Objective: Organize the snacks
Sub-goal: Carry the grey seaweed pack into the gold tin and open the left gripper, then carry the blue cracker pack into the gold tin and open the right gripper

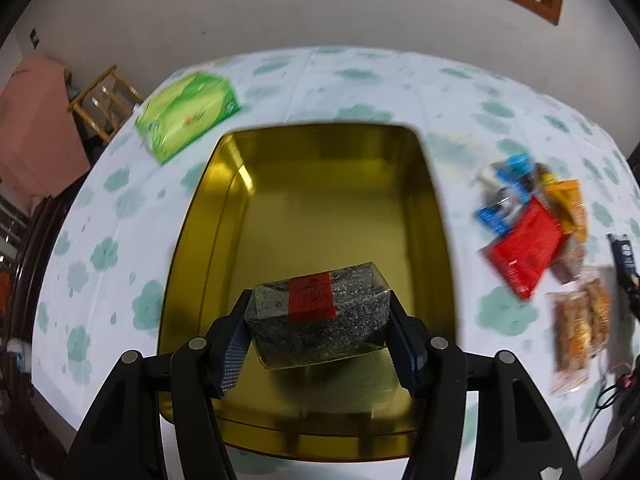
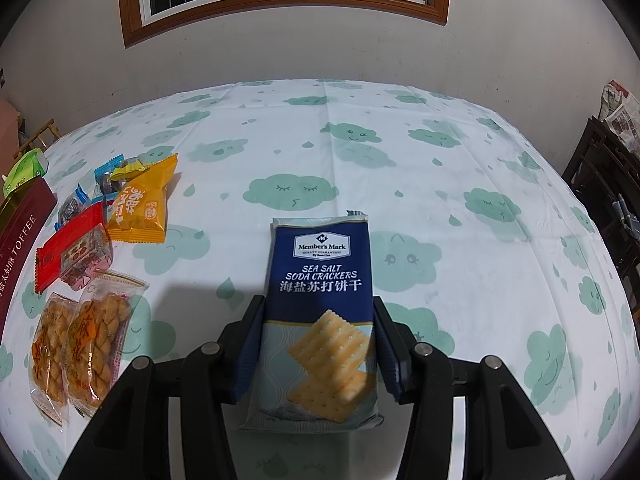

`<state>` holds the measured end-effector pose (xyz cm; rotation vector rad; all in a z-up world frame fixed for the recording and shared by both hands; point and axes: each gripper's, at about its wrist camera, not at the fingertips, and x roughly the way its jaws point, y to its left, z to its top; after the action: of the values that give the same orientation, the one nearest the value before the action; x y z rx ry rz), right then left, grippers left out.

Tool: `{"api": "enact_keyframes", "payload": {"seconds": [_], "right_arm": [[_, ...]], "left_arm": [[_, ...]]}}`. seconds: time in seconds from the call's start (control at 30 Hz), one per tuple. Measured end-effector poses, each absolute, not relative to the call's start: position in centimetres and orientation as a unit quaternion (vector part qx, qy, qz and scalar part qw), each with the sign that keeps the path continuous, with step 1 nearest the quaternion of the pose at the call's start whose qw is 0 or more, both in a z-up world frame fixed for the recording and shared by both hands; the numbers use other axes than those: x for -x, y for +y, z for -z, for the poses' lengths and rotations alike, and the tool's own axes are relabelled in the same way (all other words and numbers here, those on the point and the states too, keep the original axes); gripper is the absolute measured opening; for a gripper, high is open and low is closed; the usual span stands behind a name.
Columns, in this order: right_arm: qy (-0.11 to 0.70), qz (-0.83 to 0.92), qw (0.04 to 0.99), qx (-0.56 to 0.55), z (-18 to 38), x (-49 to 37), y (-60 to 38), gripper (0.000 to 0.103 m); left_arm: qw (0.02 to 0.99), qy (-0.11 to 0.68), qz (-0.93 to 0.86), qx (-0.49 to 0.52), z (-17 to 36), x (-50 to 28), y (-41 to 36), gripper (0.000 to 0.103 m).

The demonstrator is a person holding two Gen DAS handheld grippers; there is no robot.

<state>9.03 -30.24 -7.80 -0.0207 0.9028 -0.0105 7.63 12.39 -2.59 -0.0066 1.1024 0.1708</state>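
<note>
Snacks are split between both tools: the left gripper (image 1: 316, 330) clamps a black sesame bar pack (image 1: 320, 316) (red label up) over the gold tin (image 1: 332, 184) at frame centre, while the right gripper (image 2: 318, 348) clamps a soda cracker packet (image 2: 320, 312) above the cloud-print tablecloth (image 2: 440, 200); loose snack packets (image 2: 92, 248) lie at left.

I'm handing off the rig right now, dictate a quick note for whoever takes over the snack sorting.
Left claw: shut on a dark speckled snack pack, held over the gold tin, not released.
Right claw: shut on the soda cracker pack, above the table.
Done: nothing lies in the tin.
Left: both held packs, plus the loose snack pile on the cloth.
</note>
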Motion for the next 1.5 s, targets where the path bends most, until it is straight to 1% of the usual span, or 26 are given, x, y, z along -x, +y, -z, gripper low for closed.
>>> {"api": "enact_keyframes", "payload": {"seconds": [0.13,0.37,0.6,0.9,0.93,1.03,1.13,1.33,1.43,1.5], "right_arm": [[0.436,0.005,0.900,0.010,7.8,-9.1,-30.2,0.052],[0.436,0.005,0.900,0.010,7.8,-9.1,-30.2,0.052],[0.436,0.005,0.900,0.010,7.8,-9.0,-30.2,0.052],[0.436,0.005,0.900,0.010,7.8,-9.0,-30.1,0.052],[0.436,0.005,0.900,0.010,7.8,-9.0,-30.1,0.052],[0.436,0.005,0.900,0.010,7.8,-9.0,-30.1,0.052],[0.442,0.006,0.897,0.010,7.8,-9.1,-30.1,0.052],[0.459,0.011,0.888,0.009,7.6,-9.7,-30.1,0.051],[0.464,0.021,0.886,0.014,7.5,-9.9,-29.8,0.050],[0.465,0.030,0.885,0.016,7.4,-9.9,-29.6,0.050]], "left_arm": [[0.836,0.540,-0.098,0.005,4.3,-7.4,14.1,0.057],[0.829,0.550,-0.103,-0.004,5.5,-7.3,14.9,0.057],[0.826,0.554,-0.100,-0.004,6.1,-7.2,15.3,0.057],[0.825,0.556,-0.097,-0.007,6.1,-7.3,15.4,0.060],[0.826,0.556,-0.097,-0.006,6.0,-7.3,15.4,0.062],[0.829,0.550,-0.096,-0.006,5.9,-7.2,15.4,0.073],[0.836,0.540,-0.096,-0.013,5.2,-7.0,15.3,0.076],[0.847,0.521,-0.102,-0.009,3.9,-6.1,15.4,0.077],[0.855,0.506,-0.111,-0.012,3.3,-5.4,15.2,0.085],[0.859,0.499,-0.113,-0.020,3.0,-5.1,14.9,0.086]]}}
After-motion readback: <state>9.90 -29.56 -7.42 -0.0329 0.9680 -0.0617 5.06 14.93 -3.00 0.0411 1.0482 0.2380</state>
